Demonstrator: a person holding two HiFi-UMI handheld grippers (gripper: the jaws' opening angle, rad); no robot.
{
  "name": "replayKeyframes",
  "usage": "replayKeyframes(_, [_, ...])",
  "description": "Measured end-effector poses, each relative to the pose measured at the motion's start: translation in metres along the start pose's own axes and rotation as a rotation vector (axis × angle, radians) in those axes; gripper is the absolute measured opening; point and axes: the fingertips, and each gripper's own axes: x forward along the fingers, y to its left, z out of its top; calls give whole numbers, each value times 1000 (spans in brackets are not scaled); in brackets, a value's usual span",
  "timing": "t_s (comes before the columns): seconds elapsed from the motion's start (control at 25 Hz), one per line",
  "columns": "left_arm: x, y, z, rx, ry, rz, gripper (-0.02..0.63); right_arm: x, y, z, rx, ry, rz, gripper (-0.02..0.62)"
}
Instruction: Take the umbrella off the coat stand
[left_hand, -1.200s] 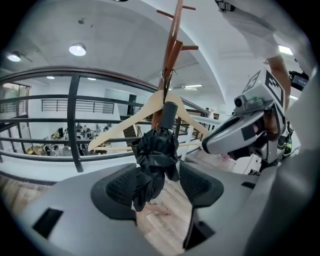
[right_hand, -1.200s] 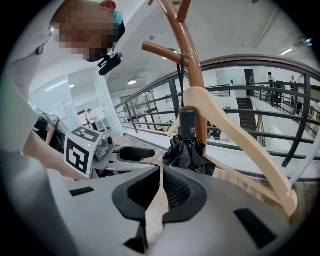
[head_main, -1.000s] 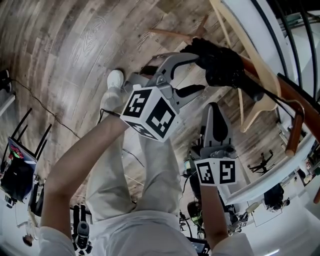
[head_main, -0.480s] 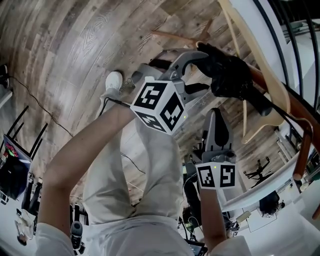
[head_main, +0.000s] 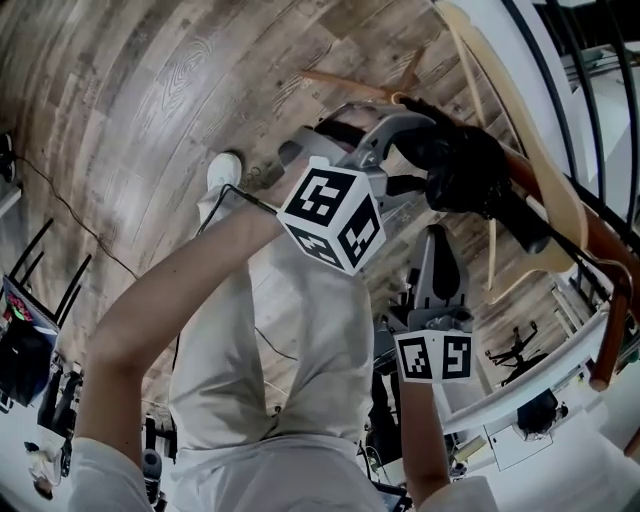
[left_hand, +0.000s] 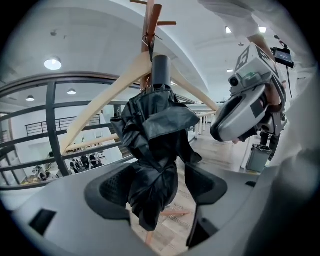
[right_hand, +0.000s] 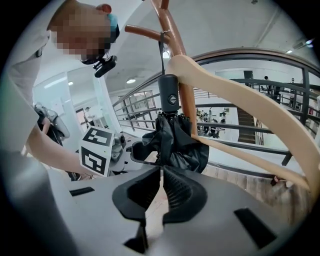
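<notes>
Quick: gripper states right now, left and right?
Left gripper: open, jaws just been opening, umbrella hanging between them.
Right gripper: shut, holding nothing.

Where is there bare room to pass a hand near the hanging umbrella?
In the head view, bare wooden floor lies open left of the shoe. Crowded right of the umbrella: hanger and coat stand run close by.

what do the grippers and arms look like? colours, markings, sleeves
The left gripper and right gripper are grey with black ribbed pads; each carries a white cube with black square markers. A thin black cable leads to the left one, whose jaws have just been opening with the umbrella between them. The person wears white short sleeves.
</notes>
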Motion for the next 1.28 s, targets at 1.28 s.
replayKeyframes(1.28, [27, 0, 10, -35, -17, -68, 253, 2, -2, 0, 31, -7, -35, 43])
